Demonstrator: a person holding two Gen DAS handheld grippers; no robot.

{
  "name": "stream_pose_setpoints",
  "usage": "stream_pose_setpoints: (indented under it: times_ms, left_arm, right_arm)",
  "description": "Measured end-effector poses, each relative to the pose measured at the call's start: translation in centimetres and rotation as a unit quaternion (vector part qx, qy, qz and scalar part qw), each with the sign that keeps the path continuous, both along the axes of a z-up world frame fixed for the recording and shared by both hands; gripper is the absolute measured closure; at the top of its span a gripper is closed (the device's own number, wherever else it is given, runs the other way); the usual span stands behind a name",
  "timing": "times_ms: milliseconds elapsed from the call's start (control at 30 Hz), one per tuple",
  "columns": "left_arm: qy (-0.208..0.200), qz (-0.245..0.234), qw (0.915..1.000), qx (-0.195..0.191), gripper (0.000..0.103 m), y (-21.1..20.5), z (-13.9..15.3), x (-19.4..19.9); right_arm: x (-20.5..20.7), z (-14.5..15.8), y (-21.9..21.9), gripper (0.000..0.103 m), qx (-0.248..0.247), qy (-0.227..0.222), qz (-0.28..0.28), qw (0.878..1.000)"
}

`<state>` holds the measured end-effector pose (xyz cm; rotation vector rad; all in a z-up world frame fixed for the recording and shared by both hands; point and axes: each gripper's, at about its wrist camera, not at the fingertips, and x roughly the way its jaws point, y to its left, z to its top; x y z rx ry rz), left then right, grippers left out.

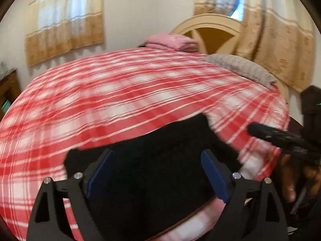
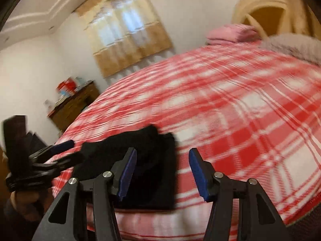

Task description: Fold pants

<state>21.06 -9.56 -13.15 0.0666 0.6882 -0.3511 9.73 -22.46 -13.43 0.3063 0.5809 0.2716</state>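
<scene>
The black pants (image 1: 156, 180) lie folded into a compact dark bundle on the red-and-white plaid bedspread (image 1: 120, 100), near its front edge. My left gripper (image 1: 156, 151) hovers over them with its blue pads spread wide; the cloth shows between the pads but is not pinched. In the right wrist view the pants (image 2: 144, 160) sit left of centre. My right gripper (image 2: 162, 149) stands open just above their right edge, gripping nothing. The left gripper (image 2: 74, 150) shows at that view's left, its tips at the bundle's left end. One of the right gripper's fingers (image 1: 280, 136) reaches in from the right.
A folded pink blanket (image 1: 172, 42) and a grey pillow (image 1: 240, 68) lie at the head of the bed by the cream headboard (image 1: 210, 26). A wooden dresser (image 2: 74, 104) with clutter stands against the wall left of the bed. Curtains (image 1: 66, 26) hang behind.
</scene>
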Motion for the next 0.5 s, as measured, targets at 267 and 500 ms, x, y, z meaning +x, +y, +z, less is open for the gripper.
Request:
stream_pose_setpoints:
  times_ms: [267,500]
  left_arm:
    - [0.03,0.059,0.9969,-0.042,0.012,4.2,-2.2,0.6]
    - [0.052,0.091,0.9938,-0.038,0.009,6.3,-4.6,0.8]
  right_arm:
    - [1.9,-2.5,3.3,0.084,-0.065,0.077,0.005,0.995]
    - [2.5,-5.0,0.8,0.084,-0.052,0.128,-0.019,0.99]
